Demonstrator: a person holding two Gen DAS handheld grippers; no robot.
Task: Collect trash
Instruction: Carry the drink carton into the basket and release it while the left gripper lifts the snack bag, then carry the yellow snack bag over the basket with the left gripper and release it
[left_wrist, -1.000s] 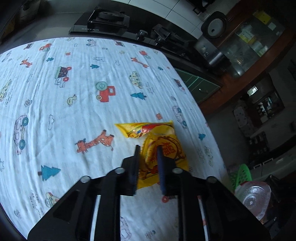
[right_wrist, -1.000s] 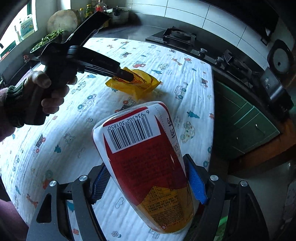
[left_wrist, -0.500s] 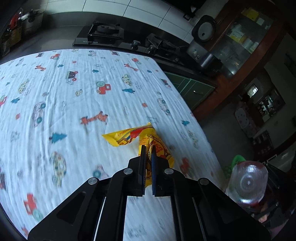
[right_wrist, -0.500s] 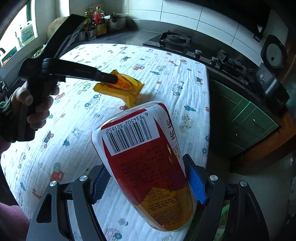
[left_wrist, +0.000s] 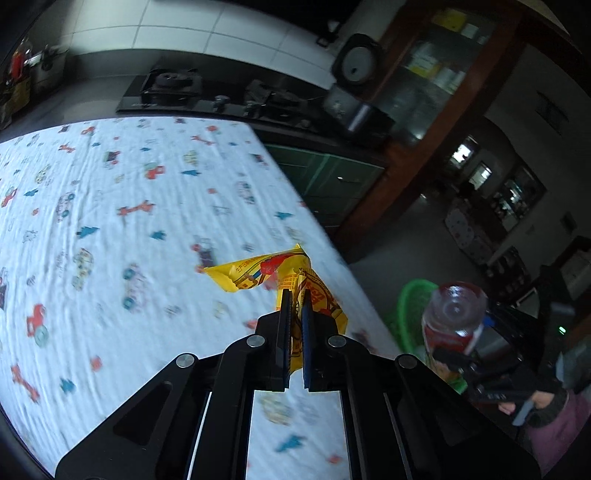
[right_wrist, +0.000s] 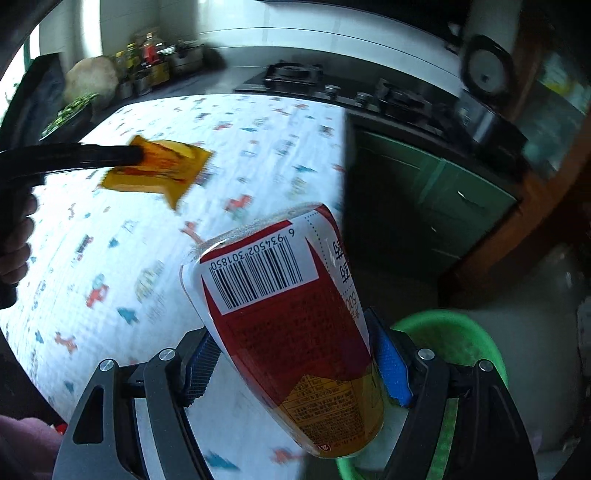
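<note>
Kitchen | left gripper jaws pinch wrapper | right gripper jaws clamp bottle

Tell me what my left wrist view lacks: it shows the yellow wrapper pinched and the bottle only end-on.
Observer: The bottle carries a red label with a white barcode panel, and the right gripper clamps it on both sides with its blue pads.
Operator: Say where the green bin sits from that side.
Observer: The bin lies just below and behind the bottle, beyond the table's edge.
Operator: Check the wrapper.
Observer: The wrapper hangs clear of the cloth, held by the left gripper from one end.
</note>
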